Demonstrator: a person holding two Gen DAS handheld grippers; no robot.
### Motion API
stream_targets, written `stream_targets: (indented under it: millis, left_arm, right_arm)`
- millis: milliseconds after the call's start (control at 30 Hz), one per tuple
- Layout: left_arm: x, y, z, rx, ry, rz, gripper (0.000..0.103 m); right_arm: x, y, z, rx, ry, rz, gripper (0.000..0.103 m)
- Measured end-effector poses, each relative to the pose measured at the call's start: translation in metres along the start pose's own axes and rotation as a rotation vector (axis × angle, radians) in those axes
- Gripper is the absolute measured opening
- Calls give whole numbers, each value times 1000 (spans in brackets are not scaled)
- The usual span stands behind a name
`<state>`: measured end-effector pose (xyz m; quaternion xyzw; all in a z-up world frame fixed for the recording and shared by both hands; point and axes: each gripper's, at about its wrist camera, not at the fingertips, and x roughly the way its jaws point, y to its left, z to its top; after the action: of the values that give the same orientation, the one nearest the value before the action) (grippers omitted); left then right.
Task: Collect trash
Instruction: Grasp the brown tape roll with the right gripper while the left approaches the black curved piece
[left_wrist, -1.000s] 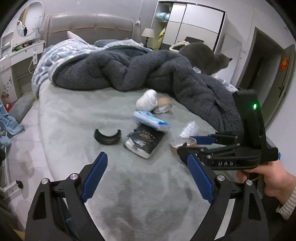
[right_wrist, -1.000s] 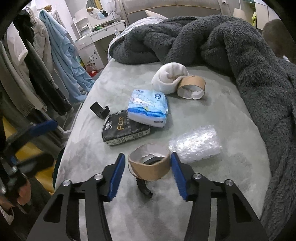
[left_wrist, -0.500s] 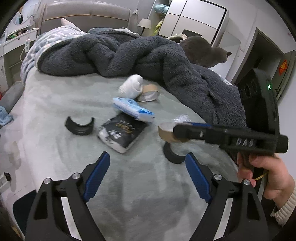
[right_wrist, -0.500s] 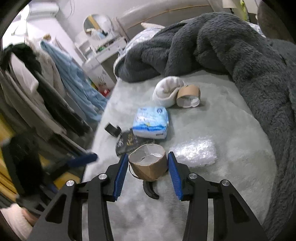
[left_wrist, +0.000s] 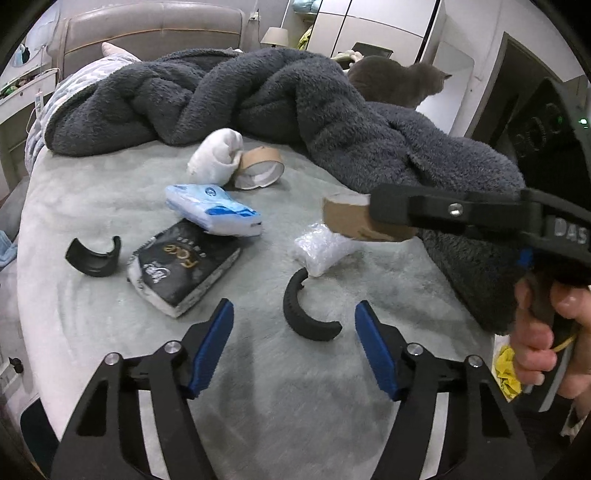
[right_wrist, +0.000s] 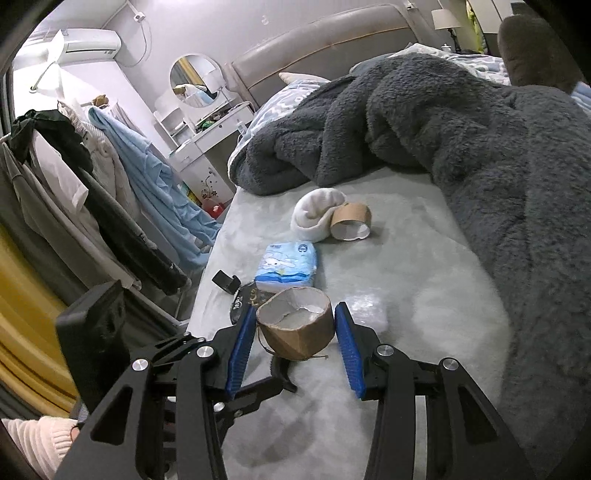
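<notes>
Grey bed (right_wrist: 424, 258) — cardboard ring (right_wrist: 295, 325) clamped between right claw (right_wrist: 295, 341) pads.

Black left gripper (left_wrist: 294, 347), blue ribbed pads, silver screws; cream knit sleeve (right_wrist: 35, 437).

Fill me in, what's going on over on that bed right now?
A person is clearing trash off the bed with a pair of hand-held tongs in each hand. The right tongs are shut on a torn cardboard tape ring, lifted clear of the cover. The left tongs have just been closing, with nothing gripped yet; the black curved piece lies just ahead of them. A second tape ring, two tissue packs, bubble wrap and another black piece are uncollected.
</notes>
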<state>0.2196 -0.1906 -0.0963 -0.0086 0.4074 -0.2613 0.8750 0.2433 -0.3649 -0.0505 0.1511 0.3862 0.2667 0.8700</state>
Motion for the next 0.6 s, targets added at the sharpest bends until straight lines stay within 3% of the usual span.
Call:
stream_targets:
  millis: [600]
  left_arm:
    - [28,-14,5,29,35,76,36]
  right_arm:
    - [-14,-6,-10,-26,13,3,45]
